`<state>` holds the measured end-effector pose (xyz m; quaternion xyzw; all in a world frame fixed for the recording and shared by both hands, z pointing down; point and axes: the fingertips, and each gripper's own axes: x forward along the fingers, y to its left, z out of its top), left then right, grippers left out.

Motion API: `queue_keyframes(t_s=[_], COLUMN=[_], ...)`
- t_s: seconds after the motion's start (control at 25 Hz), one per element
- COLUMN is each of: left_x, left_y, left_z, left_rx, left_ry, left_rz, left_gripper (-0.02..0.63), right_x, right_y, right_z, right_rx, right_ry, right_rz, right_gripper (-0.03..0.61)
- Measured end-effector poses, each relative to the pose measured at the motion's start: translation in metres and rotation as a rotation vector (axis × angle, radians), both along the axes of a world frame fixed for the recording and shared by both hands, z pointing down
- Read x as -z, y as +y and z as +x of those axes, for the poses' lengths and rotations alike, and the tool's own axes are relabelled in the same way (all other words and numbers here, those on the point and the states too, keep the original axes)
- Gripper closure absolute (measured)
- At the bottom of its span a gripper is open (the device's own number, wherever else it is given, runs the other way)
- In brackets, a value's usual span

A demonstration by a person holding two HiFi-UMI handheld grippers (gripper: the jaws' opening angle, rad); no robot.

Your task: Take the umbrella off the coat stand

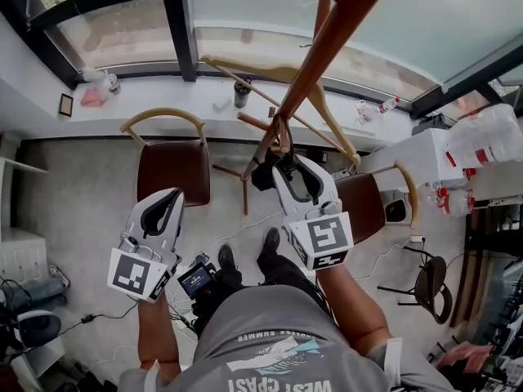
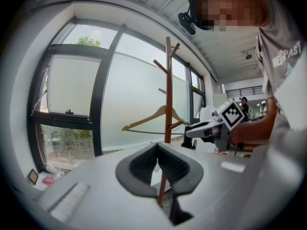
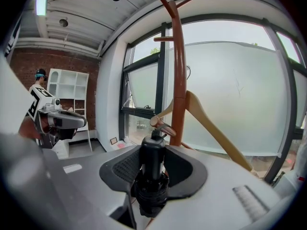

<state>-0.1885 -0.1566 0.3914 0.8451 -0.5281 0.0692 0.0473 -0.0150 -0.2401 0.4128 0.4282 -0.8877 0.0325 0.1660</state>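
Observation:
The brown wooden coat stand (image 1: 327, 35) rises right in front of me, its pole (image 3: 178, 80) close behind my right gripper (image 1: 282, 166). That gripper is shut on the black folded umbrella (image 3: 152, 159), which stands upright between the jaws. The umbrella's top sits just under a short peg (image 3: 163, 127) of the stand, and in the head view the umbrella (image 1: 263, 174) shows as a dark bundle at the gripper's tip. My left gripper (image 1: 167, 198) hangs lower and to the left, open and empty (image 2: 159, 164), with the stand's pole (image 2: 168, 95) seen beyond its jaws.
A wooden hanger (image 1: 319, 104) hangs on the stand. Two brown chairs (image 1: 172, 166) (image 1: 364, 202) stand beside its base. A window sill (image 1: 163, 109) with a cup (image 1: 242, 92) runs behind. A white table (image 1: 417, 158) is at the right. Cables lie on the floor.

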Motion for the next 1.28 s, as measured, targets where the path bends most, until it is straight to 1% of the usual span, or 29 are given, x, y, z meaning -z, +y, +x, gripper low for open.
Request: queue_keyframes(t_s=[0.12, 0.24, 0.44, 0.8, 1.04, 1.2, 1.28], left_x=[0.001, 0.007, 0.012, 0.022, 0.023, 0.023, 0.023], left_y=[0.002, 0.001, 0.003, 0.006, 0.007, 0.007, 0.007], left_z=[0.001, 0.003, 0.009, 0.022, 0.030, 0.031, 0.033], left_rx=[-0.009, -0.021, -0.034, -0.061, -0.078, -0.086, -0.091], left_ry=[-0.002, -0.005, -0.016, -0.017, -0.021, -0.024, -0.024], left_rz=[-0.011, 0.006, 0.005, 0.018, 0.013, 0.013, 0.013], left_gripper=[0.612, 0.612, 0.612, 0.612, 0.612, 0.612, 0.612], right_x=[0.008, 0.013, 0.022, 0.048, 0.057, 0.059, 0.062], right_y=[0.006, 0.011, 0.021, 0.031, 0.036, 0.043, 0.044], right_z=[0.002, 0.004, 0.014, 0.032, 0.043, 0.046, 0.049], right_rx=[0.004, 0.005, 0.005, -0.010, -0.019, -0.018, -0.020], right_ry=[-0.011, -0.021, -0.038, -0.085, -0.107, -0.117, -0.121], right_rz=[-0.001, -0.008, -0.027, 0.002, 0.005, -0.018, -0.010], right_gripper=[0.431, 0.432, 0.433, 0.431, 0.433, 0.431, 0.431])
